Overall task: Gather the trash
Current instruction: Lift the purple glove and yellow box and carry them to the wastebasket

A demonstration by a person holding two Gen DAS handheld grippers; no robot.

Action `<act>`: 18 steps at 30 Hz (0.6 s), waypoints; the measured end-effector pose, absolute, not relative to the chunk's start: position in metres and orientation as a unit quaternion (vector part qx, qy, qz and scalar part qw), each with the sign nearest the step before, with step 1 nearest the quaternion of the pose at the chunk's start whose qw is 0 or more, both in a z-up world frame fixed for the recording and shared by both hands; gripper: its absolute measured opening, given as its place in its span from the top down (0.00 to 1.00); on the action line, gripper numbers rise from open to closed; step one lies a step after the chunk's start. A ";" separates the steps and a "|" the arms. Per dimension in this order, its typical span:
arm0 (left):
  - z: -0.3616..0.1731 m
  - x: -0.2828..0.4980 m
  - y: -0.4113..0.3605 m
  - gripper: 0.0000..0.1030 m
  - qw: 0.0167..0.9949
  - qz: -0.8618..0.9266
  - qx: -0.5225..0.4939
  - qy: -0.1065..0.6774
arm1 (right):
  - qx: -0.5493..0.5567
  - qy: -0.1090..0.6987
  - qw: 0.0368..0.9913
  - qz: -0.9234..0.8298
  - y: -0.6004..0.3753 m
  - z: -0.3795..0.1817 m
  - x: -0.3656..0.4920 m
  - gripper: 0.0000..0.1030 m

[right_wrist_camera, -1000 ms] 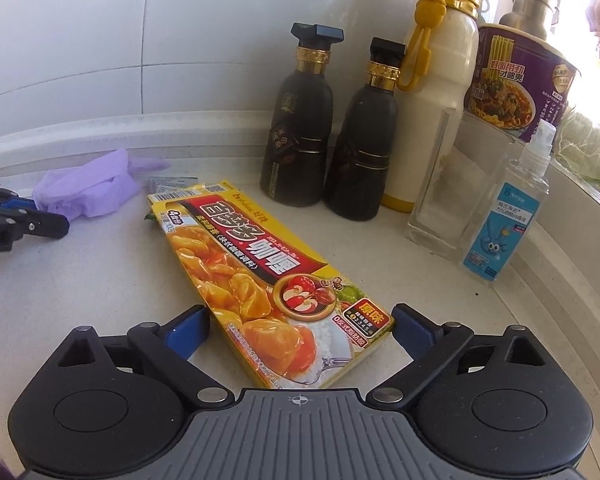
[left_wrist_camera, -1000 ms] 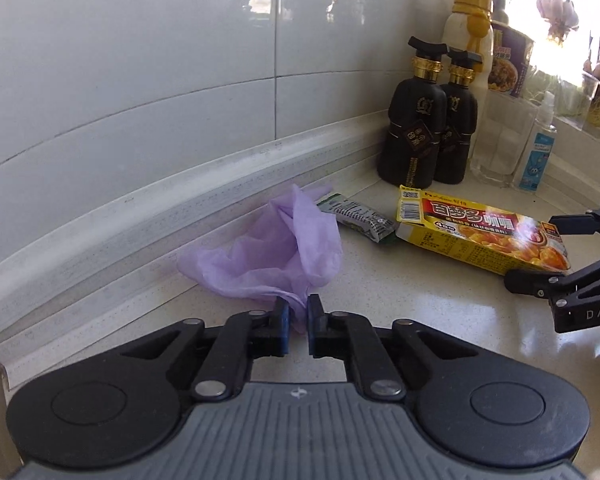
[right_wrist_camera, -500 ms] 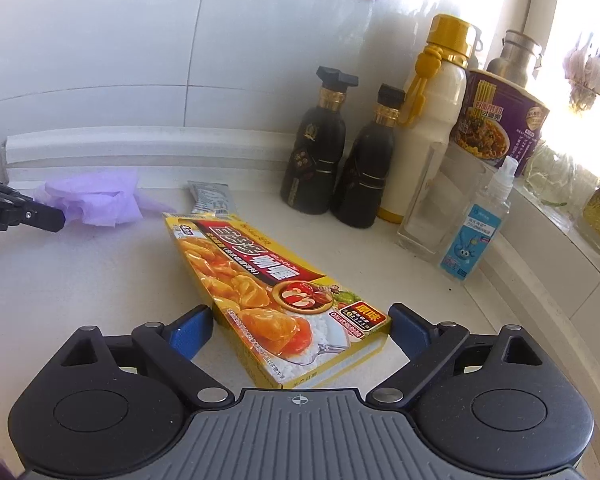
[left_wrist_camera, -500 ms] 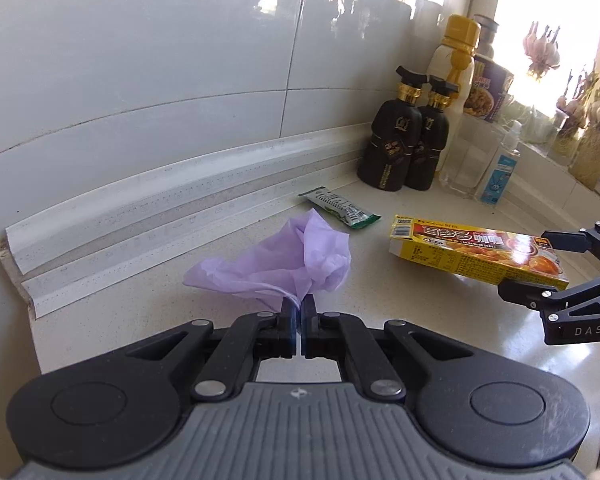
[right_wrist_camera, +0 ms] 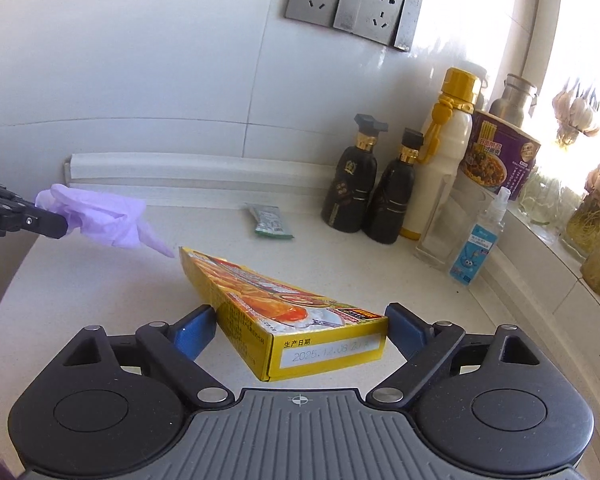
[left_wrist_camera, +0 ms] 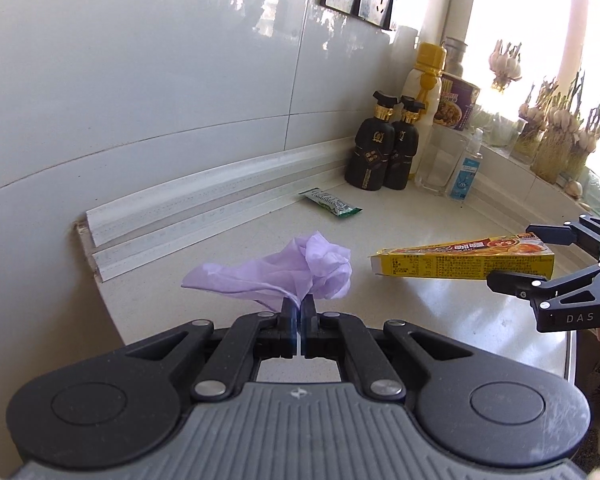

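My left gripper is shut on a crumpled purple glove, which hangs in the air above the pale counter. The right wrist view shows the same glove at the left, in the left gripper. My right gripper has a yellow curry box between its blue pads. Its jaws are closing and press on both long sides of the box. The box is off the counter and tilted, held by the right gripper. A green sachet lies near the wall.
Two dark bottles, a white bottle with a yellow cap, a purple noodle cup, a glass jar and a small spray bottle crowd the back right corner. Wall sockets sit above. Garlic bunches line the window sill at the right.
Both grippers rose and drew back from the wall. The glove left the counter in the left gripper. The box came off the counter and now tilts in the right gripper.
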State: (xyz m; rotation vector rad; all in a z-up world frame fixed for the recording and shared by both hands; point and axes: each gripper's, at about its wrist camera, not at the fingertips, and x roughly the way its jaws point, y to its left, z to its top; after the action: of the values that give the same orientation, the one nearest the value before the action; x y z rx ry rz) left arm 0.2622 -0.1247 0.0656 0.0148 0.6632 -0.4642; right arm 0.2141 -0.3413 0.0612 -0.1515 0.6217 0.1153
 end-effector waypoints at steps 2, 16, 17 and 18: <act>0.066 0.254 -0.117 0.99 0.919 -0.224 0.005 0.323 | -0.071 0.303 0.948 0.063 -0.336 0.064 0.206 0.11; 0.065 0.218 -0.076 0.99 0.923 -0.204 -0.009 0.325 | -0.078 0.276 0.952 0.105 -0.297 0.079 0.166 0.12; 0.066 0.217 -0.075 0.99 0.924 -0.204 -0.009 0.324 | -0.079 0.274 0.953 0.106 -0.295 0.080 0.164 0.12; 0.066 0.215 -0.073 0.99 0.924 -0.203 -0.009 0.324 | -0.080 0.272 0.953 0.107 -0.294 0.082 0.162 0.12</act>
State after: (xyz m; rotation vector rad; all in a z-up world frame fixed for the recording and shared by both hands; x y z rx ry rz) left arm 0.2149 -0.0734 0.0661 -0.0184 0.6640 -0.4162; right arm 0.1623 -0.2937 0.0823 -0.1621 0.5517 0.2180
